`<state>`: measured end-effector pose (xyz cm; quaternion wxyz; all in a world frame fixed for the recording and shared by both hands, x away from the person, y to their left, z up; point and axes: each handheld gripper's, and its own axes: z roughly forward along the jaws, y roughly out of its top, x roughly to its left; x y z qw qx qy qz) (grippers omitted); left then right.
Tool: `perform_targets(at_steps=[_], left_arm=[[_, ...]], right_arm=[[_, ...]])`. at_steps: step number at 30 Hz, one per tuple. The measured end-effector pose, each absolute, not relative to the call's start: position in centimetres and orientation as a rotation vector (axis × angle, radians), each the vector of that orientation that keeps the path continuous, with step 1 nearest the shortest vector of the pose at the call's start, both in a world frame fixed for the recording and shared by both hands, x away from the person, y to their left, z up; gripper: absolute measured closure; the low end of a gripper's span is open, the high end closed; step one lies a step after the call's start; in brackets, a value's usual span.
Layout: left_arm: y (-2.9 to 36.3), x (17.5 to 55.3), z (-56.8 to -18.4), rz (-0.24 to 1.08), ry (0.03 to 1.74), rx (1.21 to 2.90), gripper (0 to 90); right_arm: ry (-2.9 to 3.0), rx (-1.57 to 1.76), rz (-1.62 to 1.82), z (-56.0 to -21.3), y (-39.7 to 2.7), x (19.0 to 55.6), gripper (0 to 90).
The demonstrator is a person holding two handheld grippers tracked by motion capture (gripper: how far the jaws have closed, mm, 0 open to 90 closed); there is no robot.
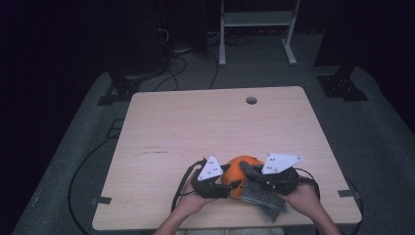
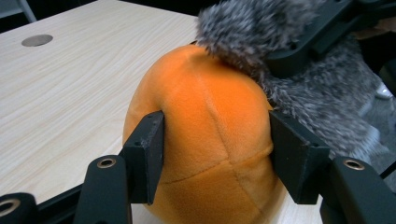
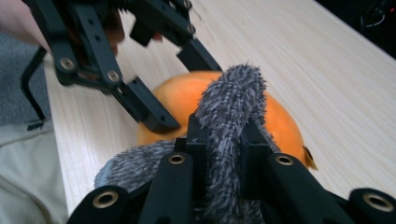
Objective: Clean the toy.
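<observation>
Pale wooden bench, near edge: left hand-held gripper clamped on sides of orange plush ball, pads pressing into fabric. Ball resting on bench between both hands. Right hand-held gripper pinching fold of grey fuzzy cloth, draped over ball's top and right side.

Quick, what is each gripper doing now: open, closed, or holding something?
Left gripper: closed on the orange plush ball, one jaw pressing each side.
Right gripper: closed on a fold of the grey furry cloth.
</observation>
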<state>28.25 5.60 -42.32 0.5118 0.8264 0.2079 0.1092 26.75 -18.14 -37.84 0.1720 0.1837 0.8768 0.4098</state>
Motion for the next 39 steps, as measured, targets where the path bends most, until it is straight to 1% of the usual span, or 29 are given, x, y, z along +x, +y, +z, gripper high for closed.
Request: perform_targets(at_steps=[3,4,5,7,9,11,14,16,17,19,20,21,25,28,30,32,35,36,37,38,39], left_arm=[[6.2,29.1,-42.2,0.121,0.580,1.931,30.4],[6.3,29.2,-42.2,0.102,0.593,1.921,30.3],[6.1,29.2,-42.3,0.115,0.591,1.926,30.8],[5.8,28.8,-42.3,0.179,0.573,1.952,35.9],[5.5,28.4,-42.3,0.224,0.537,1.975,39.9],[5.3,28.0,-42.3,0.281,0.487,2.011,41.8],[5.7,28.2,-42.4,0.289,0.483,2.028,43.4],[6.2,28.5,-42.4,0.271,0.500,2.024,43.0],[6.3,28.6,-42.3,0.251,0.514,2.010,40.8],[6.0,28.7,-41.9,0.229,0.548,1.989,29.8],[5.8,28.7,-41.7,0.241,0.539,1.992,27.9],[5.6,28.5,-41.7,0.256,0.536,2.010,28.0],[5.3,28.0,-42.2,0.314,0.489,2.033,40.5],[5.0,27.3,-42.3,0.356,0.405,2.074,42.7],[5.0,27.0,-42.1,0.389,0.364,2.108,42.6],[5.4,27.3,-42.0,0.357,0.379,2.103,41.1],[5.8,28.1,-41.6,0.219,0.483,2.024,26.6],[5.6,28.1,-41.7,0.215,0.499,2.020,25.0],[5.3,28.0,-41.8,0.246,0.492,2.043,25.3],[5.3,27.9,-42.0,0.281,0.480,2.053,29.5],[5.3,27.9,-42.1,0.276,0.487,2.043,32.6]], right_arm=[[2.526,0.556,1.172,-38.7,-18.5,27.0,77.8],[2.548,0.557,1.170,-38.9,-18.5,26.9,77.8],[2.554,0.559,1.169,-39.0,-18.4,26.8,77.8],[2.565,0.536,1.154,-38.4,-18.2,26.7,77.7],[2.538,0.537,1.208,-37.7,-18.0,26.6,77.8],[2.526,0.514,1.212,-37.3,-17.6,26.7,77.8],[2.540,0.484,1.125,-37.7,-17.3,26.8,77.8],[2.546,0.491,1.068,-38.2,-17.8,27.0,77.9],[2.556,0.517,1.062,-38.5,-18.2,27.1,77.9],[2.564,0.533,1.079,-39.0,-18.6,27.1,78.0],[2.565,0.527,1.076,-39.0,-18.5,27.1,78.0],[2.570,0.527,1.073,-38.9,-18.4,27.0,77.9],[2.571,0.512,1.066,-38.4,-18.2,27.0,78.0],[2.547,0.517,1.152,-37.5,-17.9,26.8,77.8],[2.538,0.498,1.153,-37.3,-17.3,26.9,77.7],[2.550,0.484,1.123,-37.8,-17.1,27.0,77.9],[2.570,0.518,1.157,-38.6,-17.3,27.2,78.1],[2.578,0.523,1.174,-38.7,-17.2,27.0,78.1],[2.581,0.513,1.181,-38.7,-17.0,26.9,78.0],[2.575,0.498,1.172,-38.6,-16.9,26.9,78.0],[2.577,0.498,1.170,-38.5,-17.1,26.9,78.1]])
